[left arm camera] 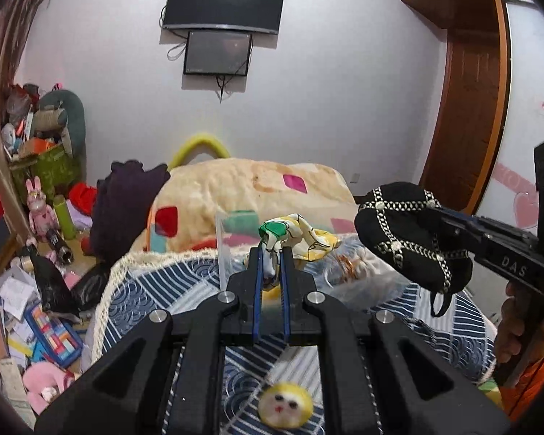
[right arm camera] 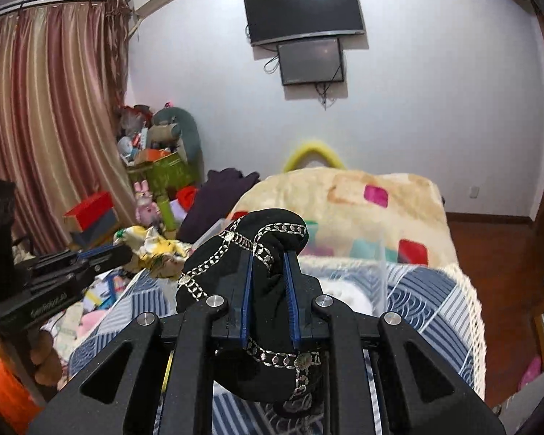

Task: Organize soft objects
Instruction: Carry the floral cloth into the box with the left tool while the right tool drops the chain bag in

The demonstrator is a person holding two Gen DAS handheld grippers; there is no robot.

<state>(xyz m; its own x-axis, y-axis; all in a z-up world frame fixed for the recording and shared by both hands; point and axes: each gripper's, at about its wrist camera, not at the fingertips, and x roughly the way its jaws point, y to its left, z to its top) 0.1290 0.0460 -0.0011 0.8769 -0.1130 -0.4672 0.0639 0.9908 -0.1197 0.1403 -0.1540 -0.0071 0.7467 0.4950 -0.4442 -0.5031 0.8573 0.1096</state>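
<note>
My left gripper (left arm camera: 271,253) is shut on a yellow, white and green patterned cloth (left arm camera: 301,237) and holds it above the bed. The cloth also shows in the right wrist view (right arm camera: 156,244), at the tip of the left gripper (right arm camera: 127,252). My right gripper (right arm camera: 268,257) is shut on a black cloth with silver chain trim (right arm camera: 268,232), also held above the bed. In the left wrist view the black cloth (left arm camera: 406,235) hangs from the right gripper (left arm camera: 442,217) to the right of the patterned cloth. A small yellow and white plush face (left arm camera: 285,409) lies on the bed below my left gripper.
The bed has a blue and white patterned cover (left arm camera: 156,290) and a cream blanket with coloured patches (left arm camera: 243,188). A clear plastic box (right arm camera: 366,275) stands on the bed ahead. A dark purple garment (left arm camera: 123,203) lies left of the blanket. Clutter covers the floor at left (left arm camera: 36,308).
</note>
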